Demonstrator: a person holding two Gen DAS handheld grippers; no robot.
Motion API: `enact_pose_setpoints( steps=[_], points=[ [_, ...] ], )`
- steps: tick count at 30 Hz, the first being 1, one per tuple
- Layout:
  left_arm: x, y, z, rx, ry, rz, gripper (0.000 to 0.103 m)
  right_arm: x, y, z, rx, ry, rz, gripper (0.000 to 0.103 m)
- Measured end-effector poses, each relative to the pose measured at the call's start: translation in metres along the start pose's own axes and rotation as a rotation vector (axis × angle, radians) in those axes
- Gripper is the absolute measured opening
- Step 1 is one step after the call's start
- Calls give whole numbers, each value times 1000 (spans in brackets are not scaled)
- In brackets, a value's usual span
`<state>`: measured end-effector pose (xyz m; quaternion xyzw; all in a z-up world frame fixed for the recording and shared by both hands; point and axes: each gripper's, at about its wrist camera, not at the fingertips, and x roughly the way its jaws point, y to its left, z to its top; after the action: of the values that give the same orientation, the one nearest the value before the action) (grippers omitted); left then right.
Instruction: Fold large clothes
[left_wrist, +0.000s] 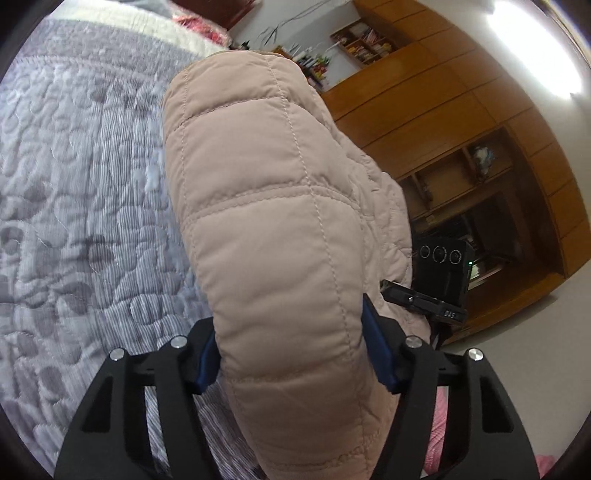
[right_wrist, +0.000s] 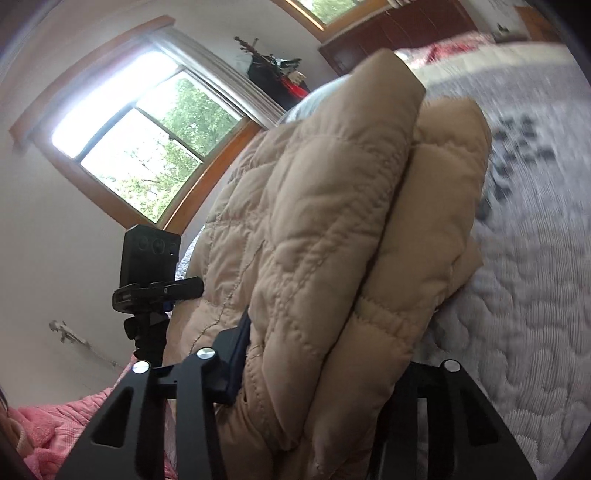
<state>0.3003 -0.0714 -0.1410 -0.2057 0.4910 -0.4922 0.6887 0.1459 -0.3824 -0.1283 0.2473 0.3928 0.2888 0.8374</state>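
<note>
Left wrist view: left gripper (left_wrist: 291, 354) clamps a padded fold of the beige quilted jacket (left_wrist: 280, 221) above the grey quilted bedspread (left_wrist: 81, 192). Right wrist view: right gripper (right_wrist: 325, 373) pinches stacked layers. Judged soft, bulky, light, slippery-shelled; grip thick folded edges

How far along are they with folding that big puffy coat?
Partway. Already done: the beige quilted coat is doubled into thick layers. In hand: the left gripper and the right gripper each clamp a bundle of it, lifted over the grey quilted bed cover. Still left: laying the bundle down flat and letting go, perhaps after another fold.
</note>
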Motion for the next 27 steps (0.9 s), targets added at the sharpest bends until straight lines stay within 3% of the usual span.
enact_pose_setpoints(
  steps=[6, 12, 18, 23, 27],
  points=[
    [-46, -7, 14, 32, -102, 13, 64, 10, 0, 10, -78, -14, 26, 44],
    [-87, 15, 44, -3, -175, 70, 64, 55, 16, 54, -85, 20, 57, 44],
    [-104, 64, 70, -77, -189, 146, 64, 122, -4, 89, -39, 101, 59, 44],
    [-105, 118, 80, -148, -150, 202, 67, 164, -32, 88, 33, 160, 38, 45],
    [-103, 135, 77, -170, -151, 167, 73, 169, -42, 80, 64, 161, 51, 55]
  ],
)
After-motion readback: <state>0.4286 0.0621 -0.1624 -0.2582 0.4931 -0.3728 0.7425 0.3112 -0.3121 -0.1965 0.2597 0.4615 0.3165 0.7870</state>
